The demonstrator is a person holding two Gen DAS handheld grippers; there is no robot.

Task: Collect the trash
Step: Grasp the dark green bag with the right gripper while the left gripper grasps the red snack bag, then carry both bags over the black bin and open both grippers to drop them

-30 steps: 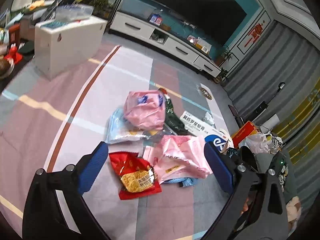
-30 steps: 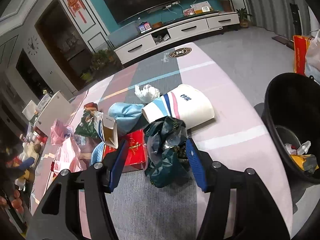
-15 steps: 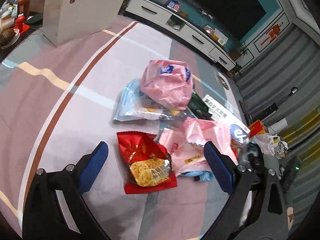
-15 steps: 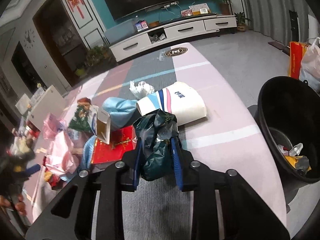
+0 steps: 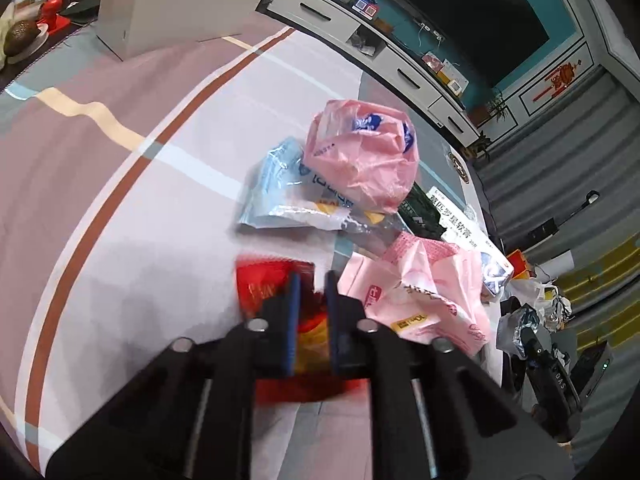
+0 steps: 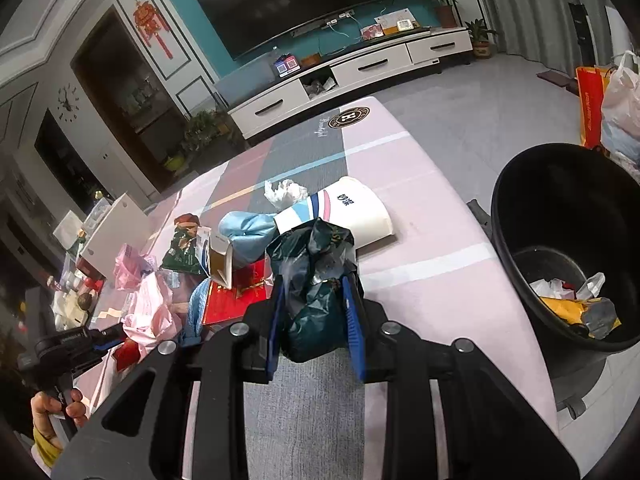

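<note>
Left gripper point(image 5: 311, 280) just snapped closed, 2 blue fingers pinching the red snack packet point(image 5: 262, 284), which bunches between and behind them; contact looks blurred. Right gripper point(image 6: 314, 284) clamped on the dark green bag point(image 6: 316, 280), wedged between its fingers. Black bin point(image 6: 520, 216) right of them.

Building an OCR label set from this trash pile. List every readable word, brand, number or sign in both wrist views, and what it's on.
"DAS": on the black device at the right edge, left wrist view.
Single letter "H", ring text unreadable: round emblem on the mat.
White carton: Chinese characters, not reliably readable.
Paper cup: blue characters, too small.
Pink wrapper, pink bag, light blue packet, red snack packet: print blurred.
</note>
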